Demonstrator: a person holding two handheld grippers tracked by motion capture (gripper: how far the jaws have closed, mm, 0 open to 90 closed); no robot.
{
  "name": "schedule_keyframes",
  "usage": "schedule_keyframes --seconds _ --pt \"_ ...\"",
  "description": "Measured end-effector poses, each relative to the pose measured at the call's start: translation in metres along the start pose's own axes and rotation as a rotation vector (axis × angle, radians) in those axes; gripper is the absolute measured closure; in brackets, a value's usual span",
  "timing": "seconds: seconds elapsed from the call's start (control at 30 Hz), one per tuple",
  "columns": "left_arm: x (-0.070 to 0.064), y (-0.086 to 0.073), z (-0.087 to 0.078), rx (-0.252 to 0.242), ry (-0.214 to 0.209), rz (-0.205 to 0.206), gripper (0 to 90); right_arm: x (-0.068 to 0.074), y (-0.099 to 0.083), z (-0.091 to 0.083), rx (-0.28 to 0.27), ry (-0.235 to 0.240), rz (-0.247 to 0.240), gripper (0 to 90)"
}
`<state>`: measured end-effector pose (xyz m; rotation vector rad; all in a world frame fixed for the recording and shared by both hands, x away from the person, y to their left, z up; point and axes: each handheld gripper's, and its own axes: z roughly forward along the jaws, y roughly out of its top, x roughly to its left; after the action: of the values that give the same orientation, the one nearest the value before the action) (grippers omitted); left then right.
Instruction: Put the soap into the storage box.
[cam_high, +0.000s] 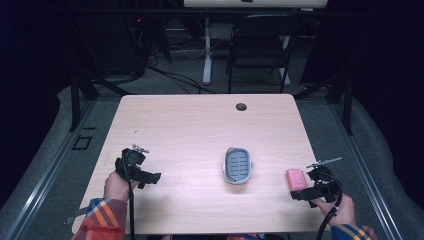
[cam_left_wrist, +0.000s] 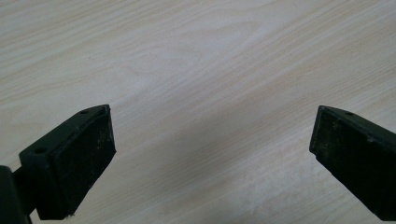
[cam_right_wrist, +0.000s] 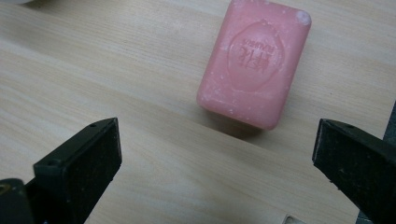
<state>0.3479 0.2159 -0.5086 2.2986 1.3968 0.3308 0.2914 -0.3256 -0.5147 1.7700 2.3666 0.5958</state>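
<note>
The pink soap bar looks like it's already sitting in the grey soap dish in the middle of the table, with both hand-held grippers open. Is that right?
Not quite. The pink soap bar lies on the bare table, apart from the grey soap dish, just in front of the right hand-held gripper, as the high view shows. The dish is in the middle of the table, and both hand-held grippers, the left included, are open.

Left gripper (cam_left_wrist: 212, 140) and right gripper (cam_right_wrist: 217, 149): jaws spread wide.

A light wooden table (cam_high: 200, 125) had a round cable hole (cam_high: 241, 107) near its far edge. Beyond it stood a dark folding chair (cam_high: 260, 47) and a white desk leg (cam_high: 206, 50), with cables (cam_high: 175, 77) trailing over grey floor.
</note>
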Motion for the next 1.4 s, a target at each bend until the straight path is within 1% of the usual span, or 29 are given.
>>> schedule_keyframes --seconds 0.03,0.07,0.1,0.13,0.3,0.33,0.37,0.4,0.43,0.5,0.6,0.63,0.67,0.7,0.73,0.77,0.8,0.83,0.97,1.03,1.07,1.1,1.17,1.2,1.23,1.27,1.33,1.37,1.4 --pt "0.000 0.000 0.000 -0.004 0.002 -0.002 0.0 0.000 0.000 0.000 0.006 -0.009 -0.008 0.9" --pt "0.000 0.000 -0.001 -0.004 0.005 0.000 0.0 0.001 0.000 0.000 0.003 0.001 -0.006 0.9" --pt "0.000 0.000 -0.001 -0.005 0.003 -0.001 0.0 0.001 0.000 0.000 0.007 -0.010 -0.010 0.9" --pt "0.001 0.000 -0.001 -0.005 0.002 0.000 0.0 0.001 0.000 0.000 0.007 -0.010 -0.010 0.9" --pt "0.000 0.002 0.001 -0.005 -0.004 0.006 0.0 0.000 -0.001 -0.001 -0.010 -0.008 0.009 0.7" --pt "0.000 0.002 0.000 -0.002 -0.004 0.004 0.0 0.000 -0.001 -0.002 -0.002 -0.015 -0.004 0.7" --pt "0.000 0.001 0.000 -0.005 -0.004 0.004 0.0 0.001 0.000 -0.001 -0.005 -0.008 -0.001 0.6" --pt "0.000 0.001 0.000 -0.004 -0.005 0.005 0.0 0.003 0.001 -0.001 -0.004 -0.019 -0.007 0.2" --pt "0.001 0.001 -0.001 -0.002 -0.004 0.008 0.0 0.003 0.001 -0.001 -0.004 -0.019 -0.007 0.2" --pt "0.001 0.000 -0.001 -0.011 -0.002 0.007 0.0 0.004 0.002 0.000 -0.002 -0.035 -0.013 0.2" --pt "0.001 -0.001 -0.002 -0.008 0.000 0.008 0.0 0.006 0.005 0.002 -0.004 -0.028 -0.012 0.2" --pt "0.001 -0.001 -0.001 -0.008 0.000 0.009 0.0 0.006 0.006 0.003 -0.008 -0.023 -0.006 0.4" --pt "0.001 -0.001 -0.001 -0.008 0.000 0.009 0.0 0.007 0.006 0.004 -0.021 -0.017 0.010 0.4" --pt "0.001 0.000 -0.001 -0.007 -0.001 0.009 0.0 0.007 0.006 0.004 -0.021 -0.017 0.010 0.4" --pt "0.001 0.000 -0.001 -0.004 -0.004 0.010 0.0 0.007 0.007 0.004 -0.013 -0.005 0.010 0.4" --pt "0.001 0.000 0.000 0.000 -0.005 0.013 0.0 0.008 0.007 0.006 -0.018 -0.008 0.024 0.4" --pt "0.000 0.000 0.000 -0.002 -0.004 0.011 0.0 0.007 0.009 0.005 -0.006 -0.006 0.018 0.3" --pt "0.000 0.000 0.000 -0.001 -0.005 0.016 0.0 0.007 0.009 0.005 -0.006 -0.006 0.018 0.3" --pt "0.000 0.000 0.000 0.000 -0.003 0.017 0.0 0.007 0.011 0.007 0.001 -0.001 0.035 0.3" --pt "0.000 0.000 0.000 -0.002 0.000 0.015 0.0 0.006 0.012 0.008 -0.003 0.000 0.044 0.2" --pt "0.000 0.000 0.000 0.001 -0.001 0.018 0.0 0.006 0.012 0.009 -0.017 0.002 0.056 0.2" --pt "-0.001 0.000 0.000 0.003 -0.003 0.015 0.0 0.005 0.013 0.008 -0.002 -0.003 0.048 0.0" --pt "-0.001 0.000 0.000 0.004 -0.004 0.019 0.0 0.003 0.016 0.011 0.003 -0.012 0.057 0.0" --pt "-0.001 0.000 0.000 0.004 -0.002 0.017 0.0 0.002 0.017 0.011 0.017 -0.019 0.055 0.0" --pt "-0.001 0.000 0.000 0.004 -0.002 0.017 0.0 0.002 0.019 0.013 0.015 -0.024 0.061 0.0" --pt "-0.001 0.000 0.000 0.005 -0.002 0.016 0.0 0.001 0.020 0.015 0.021 -0.023 0.062 0.0" --pt "-0.001 0.000 0.000 0.005 0.000 0.017 0.0 -0.002 0.024 0.018 0.022 -0.033 0.072 0.0" --pt "-0.001 0.000 0.001 0.005 0.000 0.018 0.0 -0.004 0.027 0.020 0.031 -0.037 0.079 0.0" --pt "-0.001 0.001 0.001 0.006 -0.001 0.018 0.0 -0.006 0.031 0.023 0.027 -0.039 0.095 0.0"
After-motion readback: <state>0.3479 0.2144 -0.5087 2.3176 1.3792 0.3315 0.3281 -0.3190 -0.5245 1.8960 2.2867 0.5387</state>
